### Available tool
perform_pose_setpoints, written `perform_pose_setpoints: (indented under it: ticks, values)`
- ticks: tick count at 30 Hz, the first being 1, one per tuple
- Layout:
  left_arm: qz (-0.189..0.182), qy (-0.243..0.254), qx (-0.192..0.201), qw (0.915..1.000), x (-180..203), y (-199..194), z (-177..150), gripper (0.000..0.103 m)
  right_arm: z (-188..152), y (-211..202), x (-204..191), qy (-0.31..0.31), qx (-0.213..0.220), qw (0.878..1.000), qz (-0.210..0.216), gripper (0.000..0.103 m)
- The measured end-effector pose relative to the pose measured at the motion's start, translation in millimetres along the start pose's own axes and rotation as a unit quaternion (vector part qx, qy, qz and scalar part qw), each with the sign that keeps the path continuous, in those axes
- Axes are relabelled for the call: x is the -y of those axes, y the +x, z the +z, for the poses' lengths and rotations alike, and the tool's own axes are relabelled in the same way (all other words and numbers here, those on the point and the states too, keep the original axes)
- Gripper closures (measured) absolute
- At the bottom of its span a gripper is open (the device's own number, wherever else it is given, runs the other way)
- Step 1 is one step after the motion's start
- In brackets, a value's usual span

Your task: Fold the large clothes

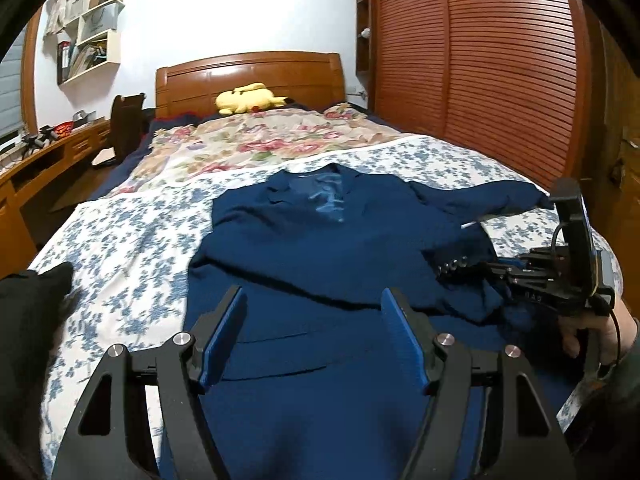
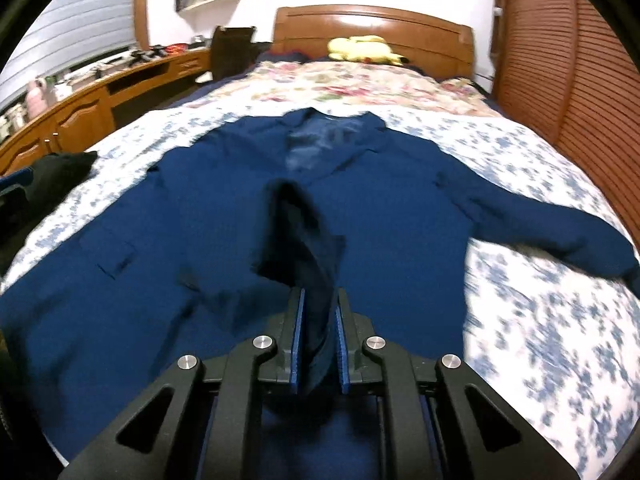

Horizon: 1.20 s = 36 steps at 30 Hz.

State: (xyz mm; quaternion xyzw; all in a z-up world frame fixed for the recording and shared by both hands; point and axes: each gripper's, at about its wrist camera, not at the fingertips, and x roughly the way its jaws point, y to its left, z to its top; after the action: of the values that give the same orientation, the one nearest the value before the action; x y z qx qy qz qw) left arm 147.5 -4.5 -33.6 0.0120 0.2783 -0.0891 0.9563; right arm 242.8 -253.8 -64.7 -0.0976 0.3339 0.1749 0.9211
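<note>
A wooden bed filled the middle of the room, its glossy headboard against the far white wall. A blue-flowered sheet covered the near part, and a pink floral quilt lay farther back, with a yellow plush toy at the headboard. On the right stood a louvred reddish wooden wardrobe. Along the left ran a wooden counter with cupboard doors, cluttered on top, and a dark chair stood near its far end. White wall shelves hung above it, and a window blind showed at far left.
</note>
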Motion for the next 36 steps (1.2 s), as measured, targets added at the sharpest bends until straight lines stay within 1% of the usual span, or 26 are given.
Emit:
perform_pose_setpoints:
  ticks: [2,4,7,9,11,12,13,14,15,16,22,25,28,32,34,35,36]
  values:
    - [-0.006,0.003,0.001,1.0000,9,3,2,0.033,-8,-3,12,0.007,-0.007,1.000,-0.012,0.089]
    - [-0.013,0.004,0.002,0.9999,17,6,3,0.033,-15,-7,21,0.023,-0.009,1.000,0.000,0.089]
    - [-0.020,0.007,0.002,0.9998,30,12,7,0.033,-16,-11,26,0.040,-0.009,0.999,0.009,0.089]
    - [-0.025,0.009,0.002,0.9997,40,17,8,0.033,-17,-11,32,0.052,-0.010,0.998,0.023,0.089]
    - [-0.025,0.010,0.002,0.9996,48,22,8,0.033,-18,-12,34,0.058,-0.008,0.998,0.027,0.084]
    - [-0.025,0.010,0.003,0.9996,51,24,9,0.033,-19,-12,33,0.059,-0.005,0.998,0.025,0.078]
    - [-0.026,0.009,0.004,0.9996,54,26,8,0.033,-19,-12,33,0.059,-0.003,0.998,0.026,0.071]
    - [-0.027,0.009,0.007,0.9996,59,29,9,0.033,-22,-17,33,0.058,-0.001,0.998,0.027,0.066]
    - [-0.027,0.009,0.010,0.9995,60,29,8,0.033,-24,-19,34,0.057,0.000,0.998,0.028,0.057]
    - [-0.026,0.013,0.015,0.9995,64,30,8,0.033,-25,-20,34,0.055,0.001,0.998,0.027,0.052]
    - [-0.014,0.040,0.041,0.9983,82,31,8,0.033,-33,-18,37,0.054,-0.011,0.998,0.023,0.050]
    - [-0.019,0.044,0.037,0.9982,87,33,7,0.033,-32,-23,40,0.056,-0.008,0.998,0.022,0.050]
    - [-0.027,0.040,0.024,0.9985,90,38,6,0.033,-29,-28,46,0.050,-0.001,0.999,0.014,0.050]
    - [-0.041,0.037,0.013,0.9984,95,43,6,0.033,-24,-35,63,0.048,0.005,0.999,-0.003,0.050]
    - [-0.048,0.037,0.010,0.9981,99,45,7,0.033,-21,-38,75,0.041,0.003,0.999,-0.016,0.050]
    - [-0.051,0.038,0.010,0.9980,100,45,7,0.033,-18,-39,82,0.033,0.002,0.999,-0.030,0.050]
    - [-0.054,0.039,0.010,0.9977,102,45,7,0.033,-16,-41,88,0.028,0.002,0.999,-0.041,0.048]
